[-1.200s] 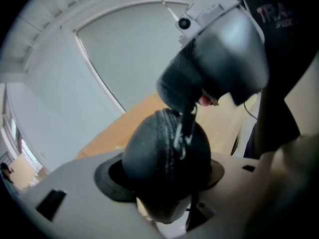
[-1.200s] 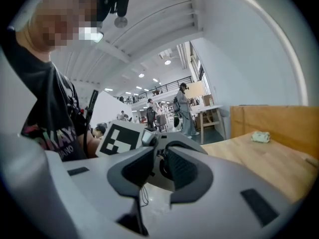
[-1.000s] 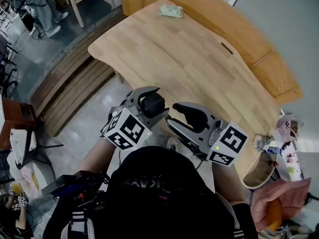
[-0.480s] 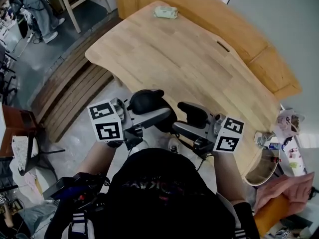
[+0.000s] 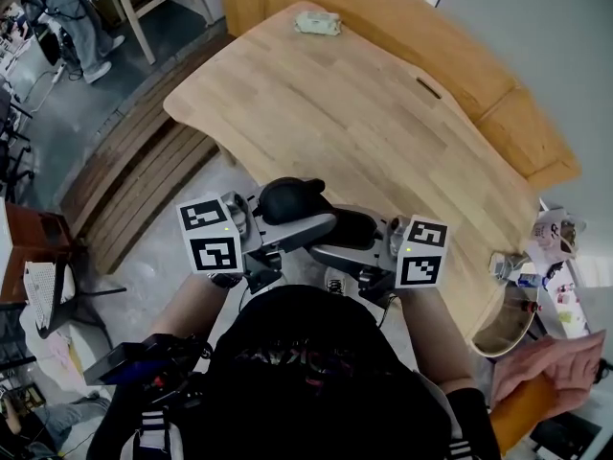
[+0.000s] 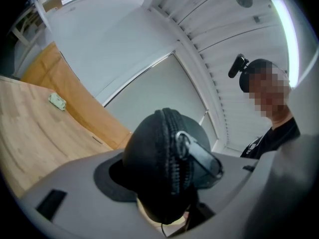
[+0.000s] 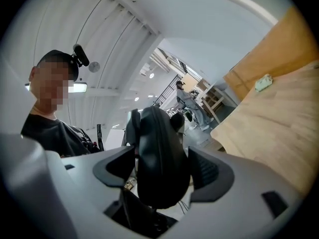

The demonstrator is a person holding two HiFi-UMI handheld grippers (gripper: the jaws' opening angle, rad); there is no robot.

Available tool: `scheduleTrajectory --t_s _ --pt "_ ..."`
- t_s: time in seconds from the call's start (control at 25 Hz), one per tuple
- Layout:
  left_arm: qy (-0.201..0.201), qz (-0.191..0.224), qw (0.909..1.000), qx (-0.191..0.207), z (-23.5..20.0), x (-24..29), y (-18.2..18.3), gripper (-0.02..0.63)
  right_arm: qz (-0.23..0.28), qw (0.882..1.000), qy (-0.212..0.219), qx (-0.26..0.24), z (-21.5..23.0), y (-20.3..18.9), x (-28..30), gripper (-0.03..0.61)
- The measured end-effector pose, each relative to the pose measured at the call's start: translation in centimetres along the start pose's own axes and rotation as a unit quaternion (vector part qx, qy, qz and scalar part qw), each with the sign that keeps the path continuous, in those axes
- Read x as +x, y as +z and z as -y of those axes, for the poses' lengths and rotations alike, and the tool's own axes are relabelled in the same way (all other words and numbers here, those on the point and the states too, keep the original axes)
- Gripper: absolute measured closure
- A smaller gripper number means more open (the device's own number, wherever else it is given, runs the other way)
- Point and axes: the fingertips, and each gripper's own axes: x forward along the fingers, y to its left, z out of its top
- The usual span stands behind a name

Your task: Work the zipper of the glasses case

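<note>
wooden table spreads beyond your hands | your left gripper clamps the black glasses case, zipper pull facing its camera | your right gripper has just been opening: jaws wide, case end between them, pads clear of it

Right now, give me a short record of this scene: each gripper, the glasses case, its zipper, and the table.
left gripper: shut on the glasses case
right gripper: jaws have just been opening; the case stands between them, with a gap at one pad
case position: held in the air, off the table, by its near edge
zipper: teeth look meshed on the visible end
pull tab: lies to one side of the track
table contents: one small pale packet at the far edge
</note>
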Motion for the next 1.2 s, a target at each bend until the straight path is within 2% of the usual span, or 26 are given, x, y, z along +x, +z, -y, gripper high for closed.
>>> scheduleTrajectory --t_s 0.24,0.48,0.64,0.88,1.0,1.08,1.12,1.2 --pt "-0.005 -0.016 0.9998 -0.006 0.2 0.6 -1.0 0.331 0.000 1.000 0.001 0.009 0.2 -0.7 0.3 0.256" --pt "-0.008 -0.013 0.9996 -0.025 0.1 0.3 -1.3 0.330 0.026 0.999 0.006 0.025 0.0 -0.6 -0.2 0.272" --pt "0.005 -0.004 0.9996 -0.027 -0.5 0.2 -1.0 0.324 0.055 0.997 0.006 0.046 0.3 -0.1 -2.1 0.281" --pt "0.033 0.020 0.9984 -0.042 -1.9 -0.3 -0.7 0.324 0.083 0.994 -0.027 0.059 1.7 -0.3 -6.0 0.284" --pt "0.057 0.034 0.9959 -0.061 -3.2 -0.7 -0.7 0.324 0.105 0.991 -0.056 0.057 2.8 0.4 -8.2 0.284" --pt "0.067 0.029 0.9948 -0.072 -3.8 -0.8 -1.3 0.325 0.111 0.988 -0.102 0.038 4.4 0.7 -10.1 0.284" --pt "0.070 0.022 0.9944 -0.077 -4.0 -0.7 -1.8 0.341 0.108 0.985 -0.135 0.023 5.4 0.7 -11.0 0.284" --pt "0.081 0.003 0.9934 -0.081 -4.3 -0.4 -3.0 0.436 0.091 0.974 -0.208 -0.016 7.9 0.5 -13.1 0.284"
